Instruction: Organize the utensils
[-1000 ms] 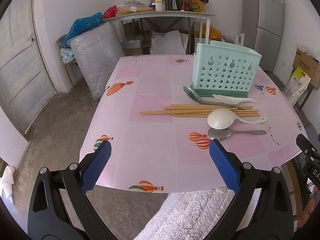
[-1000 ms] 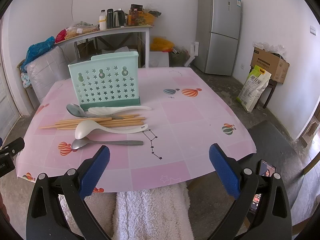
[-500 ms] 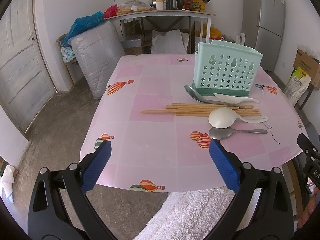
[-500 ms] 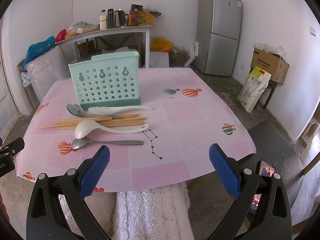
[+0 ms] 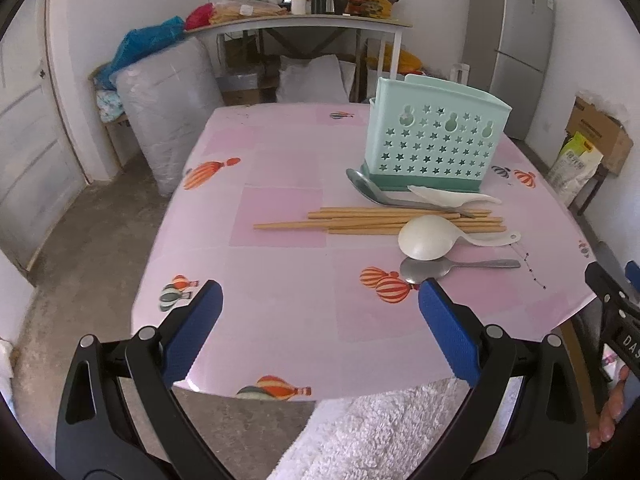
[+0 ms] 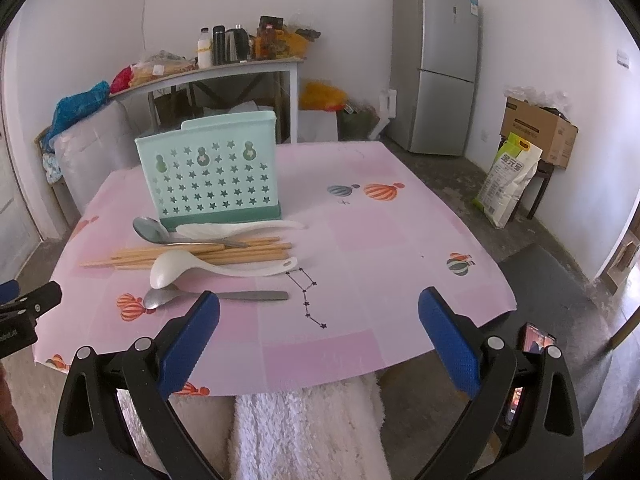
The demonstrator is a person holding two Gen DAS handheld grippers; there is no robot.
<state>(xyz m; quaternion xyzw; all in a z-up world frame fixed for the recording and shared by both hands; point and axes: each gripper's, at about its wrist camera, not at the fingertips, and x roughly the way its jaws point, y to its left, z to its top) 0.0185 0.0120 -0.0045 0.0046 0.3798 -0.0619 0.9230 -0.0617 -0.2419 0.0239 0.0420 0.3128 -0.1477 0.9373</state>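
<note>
Both grippers, left gripper (image 5: 318,300) and right gripper (image 6: 319,312), gape wide and empty near chopsticks (image 5: 380,221), spoons and a mint utensil caddy (image 5: 434,144).

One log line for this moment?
left tongs open, empty | right tongs open, empty | utensils on table | caddy upright

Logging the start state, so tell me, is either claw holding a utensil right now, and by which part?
Nothing is held. The left claw and right claw are both open and empty at the table's near edge.
</note>
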